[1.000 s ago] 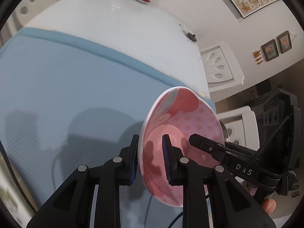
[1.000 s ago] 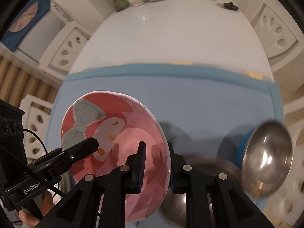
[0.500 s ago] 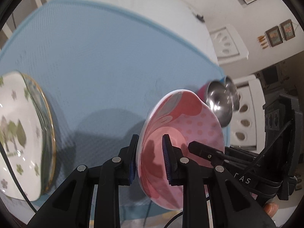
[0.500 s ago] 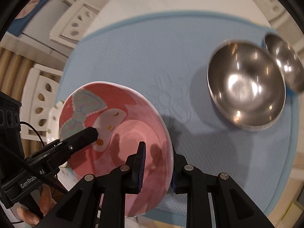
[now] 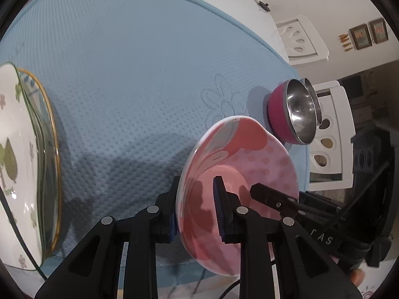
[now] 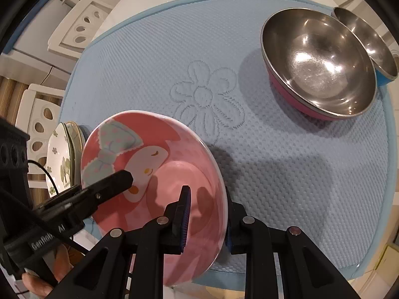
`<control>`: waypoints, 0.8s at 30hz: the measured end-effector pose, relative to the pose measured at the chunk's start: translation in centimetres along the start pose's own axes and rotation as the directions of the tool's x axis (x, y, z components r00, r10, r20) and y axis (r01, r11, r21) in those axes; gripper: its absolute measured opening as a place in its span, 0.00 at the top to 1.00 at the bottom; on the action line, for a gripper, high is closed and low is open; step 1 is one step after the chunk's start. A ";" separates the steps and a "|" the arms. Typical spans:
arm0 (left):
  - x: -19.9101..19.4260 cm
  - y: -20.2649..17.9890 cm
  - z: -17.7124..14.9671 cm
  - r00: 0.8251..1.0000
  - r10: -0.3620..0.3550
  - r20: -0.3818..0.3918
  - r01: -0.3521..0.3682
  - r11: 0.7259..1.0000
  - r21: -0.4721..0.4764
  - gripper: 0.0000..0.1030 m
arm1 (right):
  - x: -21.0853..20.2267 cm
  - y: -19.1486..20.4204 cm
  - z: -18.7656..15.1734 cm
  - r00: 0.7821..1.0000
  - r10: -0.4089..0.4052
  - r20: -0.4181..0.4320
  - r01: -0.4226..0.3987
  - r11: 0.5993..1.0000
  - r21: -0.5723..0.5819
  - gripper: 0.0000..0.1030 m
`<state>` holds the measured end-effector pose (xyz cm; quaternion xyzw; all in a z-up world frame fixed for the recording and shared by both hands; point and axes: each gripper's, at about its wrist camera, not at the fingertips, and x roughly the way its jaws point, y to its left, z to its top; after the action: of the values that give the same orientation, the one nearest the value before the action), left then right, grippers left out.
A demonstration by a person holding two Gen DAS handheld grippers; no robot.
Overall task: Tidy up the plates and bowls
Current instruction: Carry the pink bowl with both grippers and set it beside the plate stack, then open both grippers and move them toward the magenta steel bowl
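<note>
A pink cartoon-print bowl [image 5: 251, 157] [image 6: 159, 159] hangs tilted just above the near part of the blue mat [image 5: 137, 62] [image 6: 286, 169]. My left gripper [image 5: 195, 196] is shut on its left rim, and my right gripper [image 6: 208, 204] is shut on its right rim. Each gripper's finger reaches into the other's view. A steel bowl with a pink outside [image 6: 316, 64] [image 5: 296, 109] sits at the mat's right, with a blue-sided steel bowl [image 6: 369, 39] behind it. White plates with green trees [image 5: 15, 154] [image 6: 59, 159] lie stacked at the mat's left edge.
The mat covers a round white table [image 5: 239, 2]. White cut-out chairs [image 6: 77, 22] [image 5: 326, 134] stand around it. A flower pattern [image 6: 207, 94] marks the mat's bare middle. A person's hand [image 6: 42, 276] shows at the lower left of the right wrist view.
Both grippers have carried the pink bowl together, downward and nearer the mat. The plates and the steel bowls have come into view. Both grips are unchanged.
</note>
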<state>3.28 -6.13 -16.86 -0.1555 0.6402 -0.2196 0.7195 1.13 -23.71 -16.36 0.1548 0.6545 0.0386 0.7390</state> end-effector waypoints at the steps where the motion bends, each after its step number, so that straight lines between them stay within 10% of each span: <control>1: 0.2 0.0 0.0 1.000 -0.002 -0.006 0.002 1.000 -0.008 0.80 | 0.0 -0.1 -0.1 1.000 -0.002 0.000 0.002 1.000 0.002 0.78; 14: -0.8 0.3 0.2 0.999 0.045 0.002 -0.045 0.999 0.004 0.77 | -1.1 -1.6 -1.2 1.000 0.025 0.013 -0.026 0.998 0.050 0.78; 24: -6.0 -1.8 1.6 0.995 -0.012 0.102 0.006 0.998 0.058 0.76 | -8.3 -2.5 -2.4 0.983 0.026 0.183 -0.028 1.000 0.004 0.78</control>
<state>4.15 -4.63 -10.60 -0.1485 0.5955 -0.2328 0.7544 -2.73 -27.78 -9.36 0.1691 0.5820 0.0320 0.7948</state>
